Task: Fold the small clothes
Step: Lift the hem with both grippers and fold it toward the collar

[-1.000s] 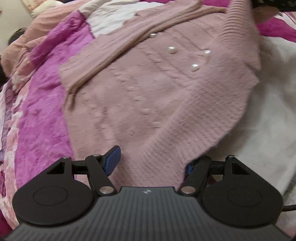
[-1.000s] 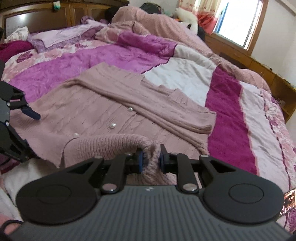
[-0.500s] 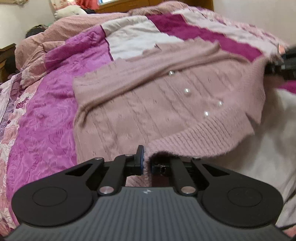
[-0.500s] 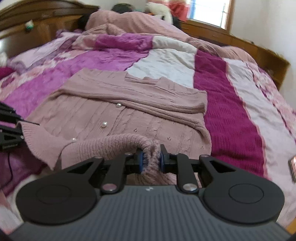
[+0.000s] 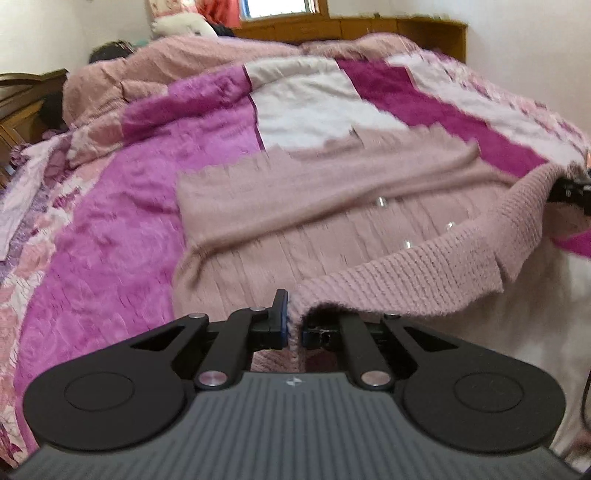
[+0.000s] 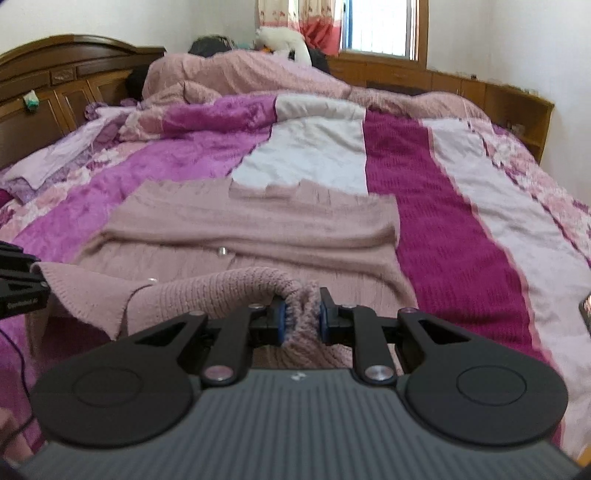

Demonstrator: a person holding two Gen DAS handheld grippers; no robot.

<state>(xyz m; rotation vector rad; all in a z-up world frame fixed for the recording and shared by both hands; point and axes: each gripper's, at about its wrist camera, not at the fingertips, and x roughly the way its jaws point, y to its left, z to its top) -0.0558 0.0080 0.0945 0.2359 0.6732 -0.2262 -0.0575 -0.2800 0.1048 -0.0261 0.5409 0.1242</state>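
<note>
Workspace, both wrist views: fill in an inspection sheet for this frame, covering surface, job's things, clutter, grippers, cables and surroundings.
Surface: bed covered by a striped quilt in purple, white and magenta.
Job's things: pink knit cardigan spread flat, sleeve folded across it, pearl buttons showing; its ribbed hem is lifted off the quilt.
Clutter: heaped pink blanket at the far end; lilac cloth at the quilt's left edge.
Grippers: left gripper shut on the hem; right gripper shut on a bunched hem corner.
Cables: dark cable low at left in the right wrist view.
Surroundings: wooden headboard, window, white walls.
</note>
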